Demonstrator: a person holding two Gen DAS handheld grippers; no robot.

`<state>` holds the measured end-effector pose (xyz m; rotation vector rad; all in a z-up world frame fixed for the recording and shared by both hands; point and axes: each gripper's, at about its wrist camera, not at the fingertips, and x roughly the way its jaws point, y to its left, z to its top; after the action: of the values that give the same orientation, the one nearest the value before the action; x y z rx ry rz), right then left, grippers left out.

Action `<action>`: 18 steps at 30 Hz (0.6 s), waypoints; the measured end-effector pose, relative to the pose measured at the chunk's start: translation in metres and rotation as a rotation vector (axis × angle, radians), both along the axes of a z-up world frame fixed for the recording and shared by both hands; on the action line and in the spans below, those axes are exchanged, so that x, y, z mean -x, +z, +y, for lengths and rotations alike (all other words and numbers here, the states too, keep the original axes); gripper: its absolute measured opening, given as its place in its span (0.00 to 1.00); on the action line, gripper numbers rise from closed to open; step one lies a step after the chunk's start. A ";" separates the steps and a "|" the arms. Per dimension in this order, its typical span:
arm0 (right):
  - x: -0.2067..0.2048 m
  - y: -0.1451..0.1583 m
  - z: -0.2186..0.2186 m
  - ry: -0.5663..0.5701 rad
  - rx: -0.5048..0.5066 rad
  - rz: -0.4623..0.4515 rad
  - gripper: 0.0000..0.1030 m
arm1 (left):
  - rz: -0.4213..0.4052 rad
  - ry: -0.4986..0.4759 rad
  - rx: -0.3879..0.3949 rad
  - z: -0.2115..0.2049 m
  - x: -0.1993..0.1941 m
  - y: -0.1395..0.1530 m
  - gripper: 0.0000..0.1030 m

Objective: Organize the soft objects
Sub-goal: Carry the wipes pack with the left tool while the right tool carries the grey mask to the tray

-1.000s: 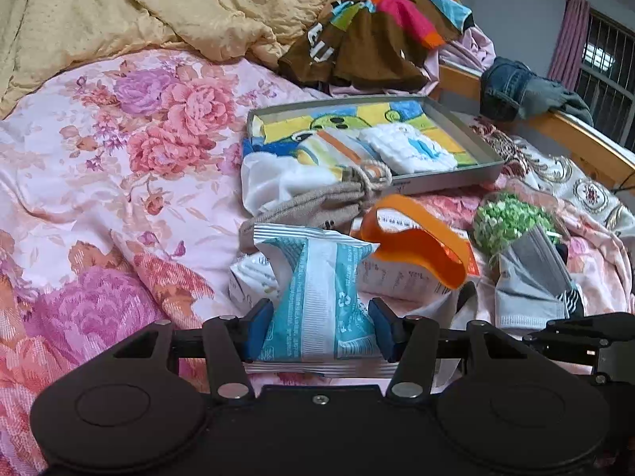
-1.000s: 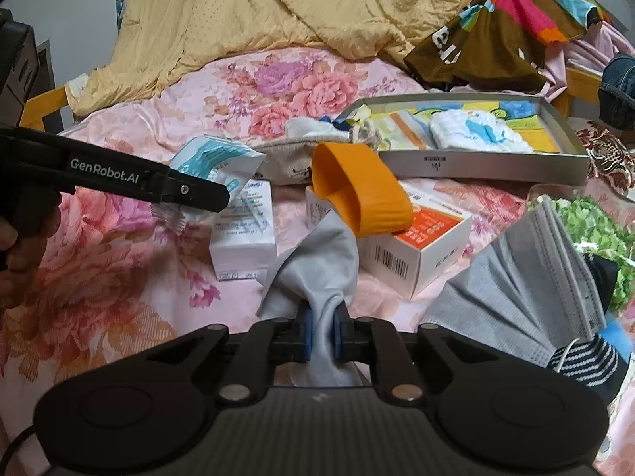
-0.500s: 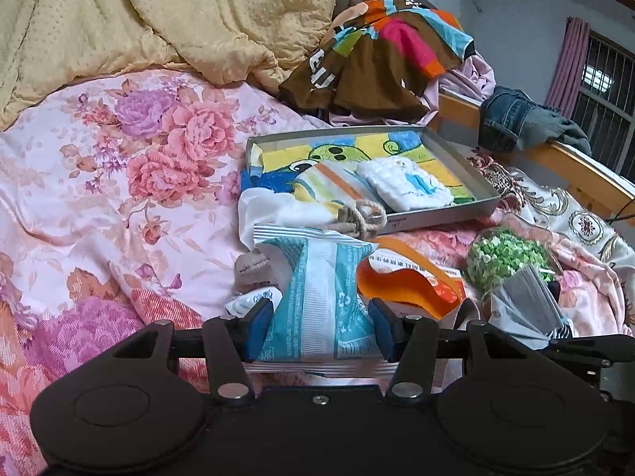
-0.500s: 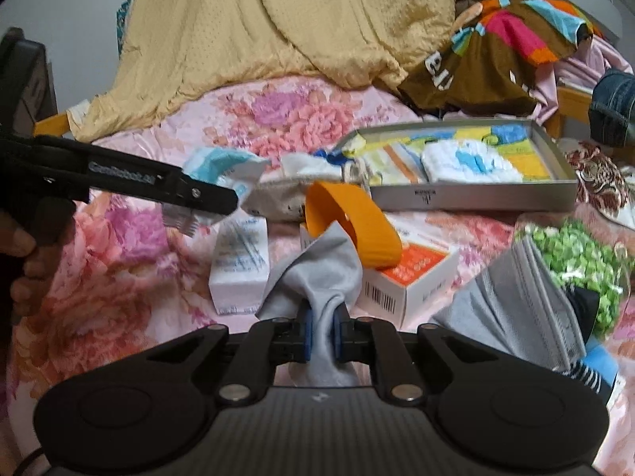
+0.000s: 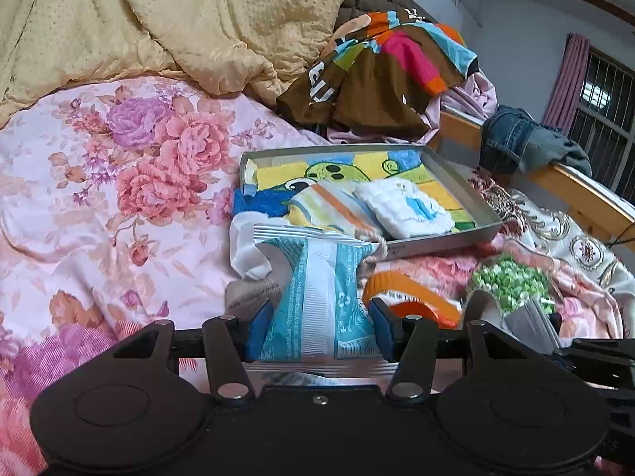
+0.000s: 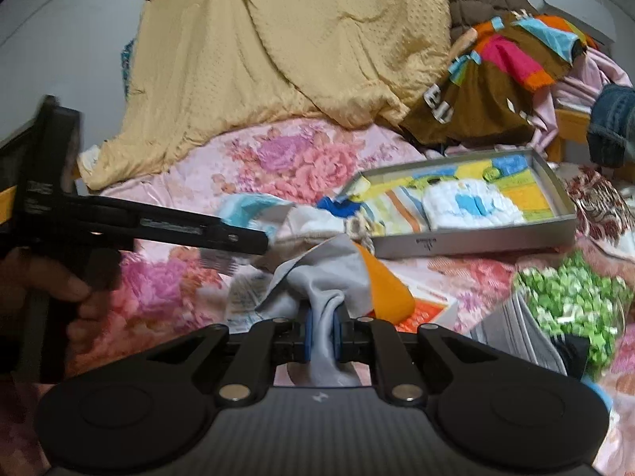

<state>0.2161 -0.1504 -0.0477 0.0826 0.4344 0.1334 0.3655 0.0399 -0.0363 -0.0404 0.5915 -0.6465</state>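
Two grippers: my left gripper (image 5: 317, 335) squeezes a teal packet (image 5: 321, 297), its print too small to read; my right gripper (image 6: 322, 337) pinches a grey cloth (image 6: 323, 277).

Print on the teal packet (image 5: 317, 297) is too small to be read. The orange-and-white box (image 6: 428, 305) is mostly hidden behind the grey cloth (image 6: 321, 277), and the grey tray (image 5: 468, 186) gets partly covered by that packet. The right-wrist view is blurred throughout.
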 end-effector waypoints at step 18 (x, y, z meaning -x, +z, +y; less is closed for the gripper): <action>-0.132 0.071 -0.090 -0.121 0.031 -0.122 0.11 | -0.163 -0.019 0.021 -0.053 -0.090 0.029 0.54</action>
<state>0.3481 -0.2403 0.0237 0.0698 0.3087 0.0128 0.4552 -0.0128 -0.0078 -0.0019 0.4285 -0.6676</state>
